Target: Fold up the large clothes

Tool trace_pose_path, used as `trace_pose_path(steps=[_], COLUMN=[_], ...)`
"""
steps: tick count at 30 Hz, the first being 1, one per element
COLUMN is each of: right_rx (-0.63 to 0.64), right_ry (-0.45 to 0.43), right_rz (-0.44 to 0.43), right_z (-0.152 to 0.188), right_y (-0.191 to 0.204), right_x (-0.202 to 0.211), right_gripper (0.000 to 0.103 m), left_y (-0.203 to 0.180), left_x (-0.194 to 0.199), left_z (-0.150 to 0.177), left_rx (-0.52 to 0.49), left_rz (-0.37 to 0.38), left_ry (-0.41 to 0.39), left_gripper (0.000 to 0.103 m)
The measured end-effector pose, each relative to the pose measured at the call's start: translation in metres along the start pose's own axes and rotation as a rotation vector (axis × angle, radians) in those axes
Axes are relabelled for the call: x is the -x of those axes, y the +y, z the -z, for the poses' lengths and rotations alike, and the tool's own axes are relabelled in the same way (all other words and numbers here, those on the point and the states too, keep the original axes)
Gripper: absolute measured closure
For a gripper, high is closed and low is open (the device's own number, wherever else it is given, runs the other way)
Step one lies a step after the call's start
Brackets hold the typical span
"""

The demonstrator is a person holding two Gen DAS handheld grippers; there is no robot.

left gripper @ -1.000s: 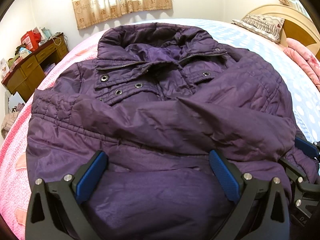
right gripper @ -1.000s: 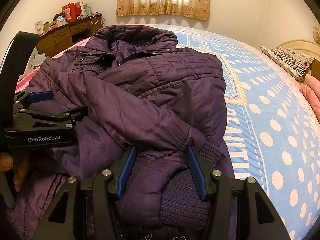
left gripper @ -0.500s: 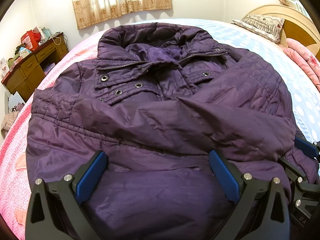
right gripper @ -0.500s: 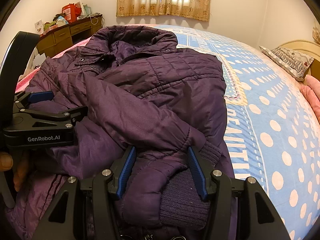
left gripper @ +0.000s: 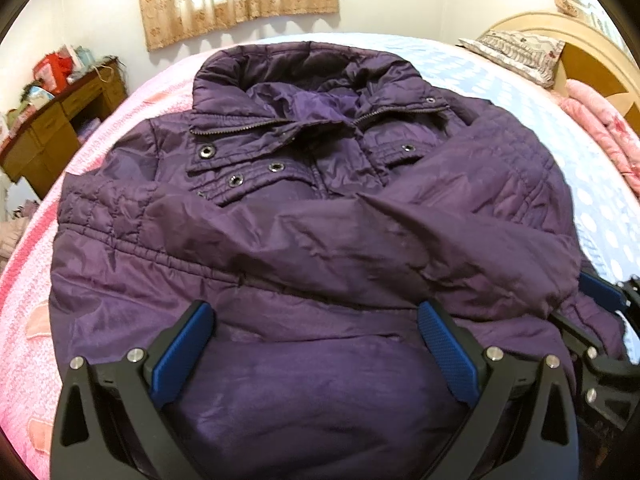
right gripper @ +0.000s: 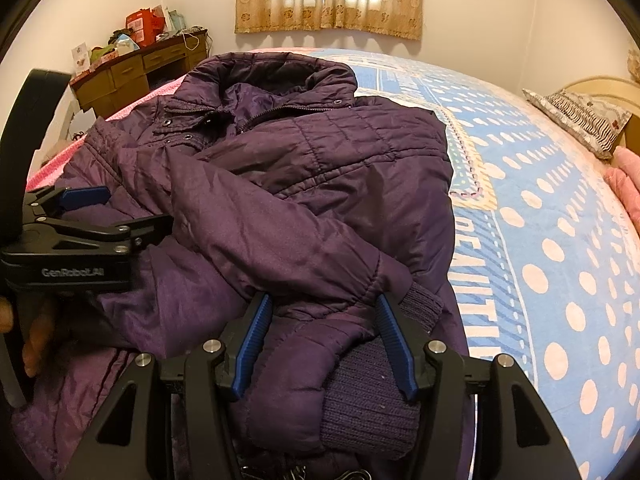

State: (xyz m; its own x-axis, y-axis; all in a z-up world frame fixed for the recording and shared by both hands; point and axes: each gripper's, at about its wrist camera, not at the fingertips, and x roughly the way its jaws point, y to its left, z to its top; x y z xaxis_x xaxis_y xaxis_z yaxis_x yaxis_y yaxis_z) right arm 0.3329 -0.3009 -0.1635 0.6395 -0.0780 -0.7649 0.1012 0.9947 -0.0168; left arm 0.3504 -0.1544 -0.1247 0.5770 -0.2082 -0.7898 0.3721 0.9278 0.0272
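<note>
Left gripper [left gripper: 316, 344] sits wide open at the hem end of the purple jacket [left gripper: 304, 216], pads on either side of a broad puffy stretch of the body fabric — nothing pinched, as far as I can tell it's just hovering over or resting on it. The jacket lies front-up on the bed [right gripper: 540, 240], collar [left gripper: 308, 64] at the far end from both grippers, with its two sleeves crossed over the chest.

Moving right along the hem: right gripper [right gripper: 324, 344] is also open, less wide, straddling the bunched sleeve end and its ribbed knit cuff [right gripper: 372, 412]. The pads are close to the fabric but I can't see them actually squeezing it, so I'd call it not yet gripped.

So sleeves look done, and my guess is we're at the bottom-up fold — both grippers parked at the hem end, ready to grab. Next move probably needs both to close on the hem layer (right one catching the cuff along with it so the sleeve doesn't slide off), then lift together and carry toward the collar. Puffy, slippery fabric, so a deep bite seems wise or it'll slip out.
</note>
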Motion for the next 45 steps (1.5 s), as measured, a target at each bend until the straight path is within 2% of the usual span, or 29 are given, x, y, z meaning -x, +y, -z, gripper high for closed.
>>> trace_pose_path(steps=[3, 5, 7, 8, 10, 12, 13, 14, 16, 20, 23, 25, 30, 31, 32, 33, 34, 35, 36, 37, 40, 45], right_rx=[0.007, 0.009, -0.001, -0.012, 0.0, 0.001, -0.01, -0.027, -0.036, -0.036, -0.035, -0.004, 0.085, 0.128, 0.154, 0.186, 0.21, 0.228, 0.244, 0.26, 0.297, 0.326], right_ry=[0.003, 0.026, 0.033, 0.002, -0.057, -0.104, -0.113, -0.113, -0.114, -0.066, -0.024, 0.0, 0.073, 0.07, 0.069, 0.067, 0.061, 0.051, 0.042, 0.03, -0.006, -0.062], right_rz=[0.003, -0.031, -0.09, -0.117, -0.122, -0.12, -0.149, -0.179, -0.183, -0.224, -0.239, -0.219, -0.16, -0.139, -0.133, -0.125, -0.109, -0.097, -0.096, -0.098, -0.075, -0.056], right_z=[-0.001, -0.006, -0.012, -0.019, -0.034, -0.06, -0.075, -0.096, -0.121, -0.18, -0.218, -0.236, -0.263, -0.265, -0.266, -0.266, -0.265, -0.263, -0.26, -0.258, -0.249, -0.234], right_y=[0.0, -0.001, -0.009, -0.015, -0.024, -0.033, -0.039, -0.046, -0.051, -0.05, -0.048, -0.044, -0.034, -0.029, -0.026, -0.022, -0.02, -0.018, -0.017, -0.016, -0.017, -0.018], right_x=[0.003, 0.012, 0.026, 0.039, 0.055, 0.061, 0.058, 0.047, 0.031, -0.026, -0.069, -0.095, -0.155, -0.164, -0.167, -0.17, -0.168, -0.164, -0.161, -0.155, -0.136, -0.105], right_gripper=[0.045, 0.042, 0.041, 0.04, 0.039, 0.037, 0.036, 0.036, 0.036, 0.036, 0.036, 0.036, 0.036, 0.04, 0.06, 0.073, 0.081, 0.087, 0.089, 0.09, 0.091, 0.091], left_y=[0.005, 0.008, 0.014, 0.019, 0.029, 0.045, 0.052, 0.059, 0.072, 0.099, 0.11, 0.114, 0.104, 0.102, 0.101, 0.1, 0.099, 0.1, 0.099, 0.097, 0.089, 0.086], left_x=[0.004, 0.017, 0.038, 0.052, 0.069, 0.073, 0.07, 0.062, 0.042, -0.007, -0.034, -0.05, -0.081, -0.088, -0.093, -0.095, -0.095, -0.093, -0.088, -0.083, -0.059, -0.018], left_z=[0.0, -0.002, -0.006, -0.011, -0.024, -0.045, -0.057, -0.071, -0.094, -0.134, -0.159, -0.175, -0.193, -0.195, -0.197, -0.198, -0.198, -0.198, -0.196, -0.195, -0.185, -0.156], left_rx=[0.01, 0.019, 0.002, -0.013, -0.031, -0.025, -0.021, -0.018, 0.001, 0.054, 0.082, 0.085, 0.01, -0.013, -0.034, -0.05, -0.06, -0.075, -0.104, -0.127, -0.221, -0.342], left_rz=[0.032, 0.065, 0.115, 0.139, 0.113, 0.091, 0.072, 0.034, -0.033, -0.107, -0.071, -0.078, -0.096, -0.111, -0.13, -0.135, -0.13, -0.104, -0.075, -0.064, -0.095, -0.102], left_ry=[0.006, 0.014, -0.022, -0.056, -0.118, -0.143, -0.148, -0.151, -0.14, -0.075, -0.043, -0.04, -0.013, -0.007, -0.009, -0.007, -0.005, -0.004, -0.007, -0.014, -0.083, -0.188], left_gripper=[0.0, 0.0, 0.0, 0.0, 0.0, 0.0, 0.0, 0.0, 0.0, 0.0, 0.0, 0.0, 0.0, 0.007, 0.012, 0.025, 0.044, 0.058, 0.081, 0.085, 0.088, 0.089])
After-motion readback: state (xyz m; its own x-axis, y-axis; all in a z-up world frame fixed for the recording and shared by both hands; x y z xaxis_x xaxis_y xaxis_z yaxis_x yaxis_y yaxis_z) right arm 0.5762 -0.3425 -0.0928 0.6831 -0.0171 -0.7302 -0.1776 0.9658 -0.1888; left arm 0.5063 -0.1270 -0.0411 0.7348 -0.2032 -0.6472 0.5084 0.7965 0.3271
